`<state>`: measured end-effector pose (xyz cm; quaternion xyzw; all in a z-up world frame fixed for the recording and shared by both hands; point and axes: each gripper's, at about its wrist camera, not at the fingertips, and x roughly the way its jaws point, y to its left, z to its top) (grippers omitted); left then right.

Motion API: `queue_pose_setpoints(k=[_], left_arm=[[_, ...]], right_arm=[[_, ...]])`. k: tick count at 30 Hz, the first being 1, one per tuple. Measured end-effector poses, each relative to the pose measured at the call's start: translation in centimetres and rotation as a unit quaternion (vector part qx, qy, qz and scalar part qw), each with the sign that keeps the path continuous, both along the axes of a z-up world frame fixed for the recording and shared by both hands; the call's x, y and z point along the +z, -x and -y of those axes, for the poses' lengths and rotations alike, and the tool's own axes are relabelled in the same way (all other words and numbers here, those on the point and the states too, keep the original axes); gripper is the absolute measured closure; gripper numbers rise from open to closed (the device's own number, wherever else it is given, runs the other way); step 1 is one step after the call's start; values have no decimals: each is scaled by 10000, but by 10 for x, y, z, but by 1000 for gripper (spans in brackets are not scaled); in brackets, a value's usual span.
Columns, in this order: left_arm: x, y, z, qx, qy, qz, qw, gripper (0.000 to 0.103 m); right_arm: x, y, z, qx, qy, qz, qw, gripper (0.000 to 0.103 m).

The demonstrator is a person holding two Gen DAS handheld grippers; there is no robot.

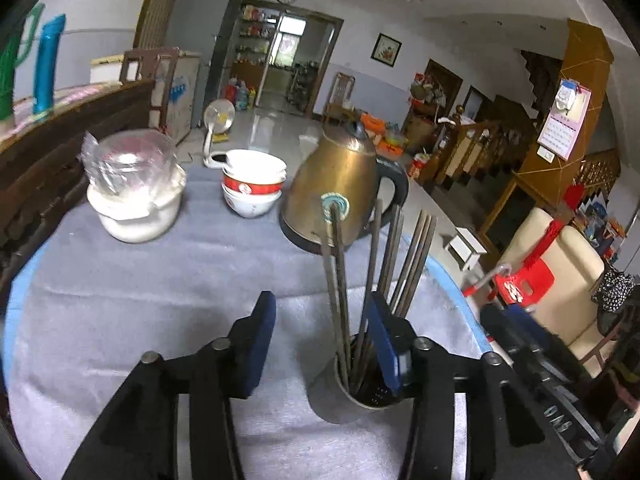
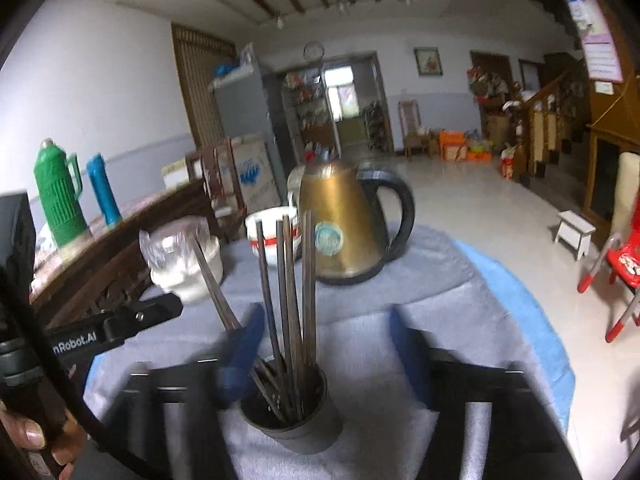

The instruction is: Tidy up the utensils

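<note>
Chopsticks (image 2: 286, 300) all stand bunched in the holder cup (image 2: 296, 420) near the table's (image 1: 120, 300) front edge; left gripper (image 1: 324, 344) and right gripper (image 2: 326, 348) both spread, empty, probably done dropping them.

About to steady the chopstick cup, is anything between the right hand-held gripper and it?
Nothing visible: the cup with its chopsticks sits directly between the open right hand-held gripper fingers.

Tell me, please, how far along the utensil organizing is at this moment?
Nearly done: the chopsticks stand bundled in the cup. Nothing is in hand; the left gripper and right gripper are open beside it. No loose utensils show on the table.
</note>
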<state>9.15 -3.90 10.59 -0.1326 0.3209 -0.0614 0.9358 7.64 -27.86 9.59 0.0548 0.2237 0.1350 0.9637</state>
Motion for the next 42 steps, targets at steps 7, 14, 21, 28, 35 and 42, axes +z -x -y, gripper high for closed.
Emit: queue_pose_setpoints(k=[7, 14, 21, 28, 35, 42], left_arm=[[-3, 33, -15, 167, -325, 33, 9993, 24], [-29, 48, -17, 90, -702, -291, 9971, 21], [-28, 67, 1, -86, -1095, -242, 9937, 16], [-19, 70, 3, -48, -1010, -198, 9947, 15], [-18, 67, 5, -90, -997, -260, 9946, 13], [-14, 66, 11, -192, -1040, -112, 9943, 3]], right_arm=[[4, 48, 12, -155, -142, 159, 9997, 31], [-29, 80, 0, -31, 169, -303, 9994, 29], [-30, 96, -16, 21, 540, -225, 9983, 19], [-17, 103, -25, -8, 775, 11, 9970, 14], [-7, 102, -24, -26, 850, 162, 9962, 14], [-3, 98, -24, -9, 846, 207, 9962, 12]])
